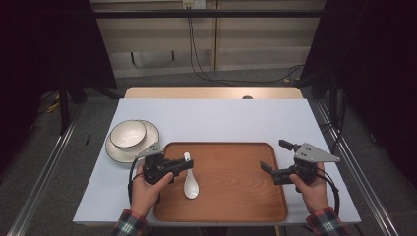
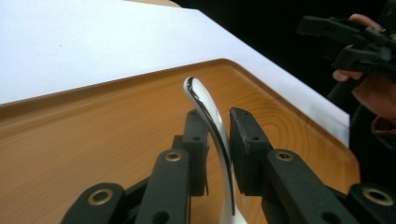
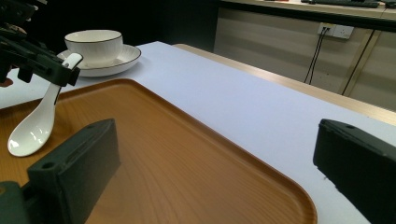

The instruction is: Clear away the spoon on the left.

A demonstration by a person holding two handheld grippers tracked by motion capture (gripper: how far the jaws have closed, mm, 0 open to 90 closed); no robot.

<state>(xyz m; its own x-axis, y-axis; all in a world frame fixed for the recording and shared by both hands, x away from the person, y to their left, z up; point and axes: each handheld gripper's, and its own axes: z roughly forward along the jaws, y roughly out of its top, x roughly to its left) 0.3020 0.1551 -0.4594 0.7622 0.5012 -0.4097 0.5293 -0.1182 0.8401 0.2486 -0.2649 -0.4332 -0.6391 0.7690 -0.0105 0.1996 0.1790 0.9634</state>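
The left gripper has its jaws loosened around the spoon handle (right gripper open, idle), so the spoon may topple on the tray.

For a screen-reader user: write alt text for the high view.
A person's left gripper has its jaws around the handle of a white spoon whose bowl rests on a wooden tray. The right gripper is open at the tray's right edge; a bowl sits on a plate to the left.
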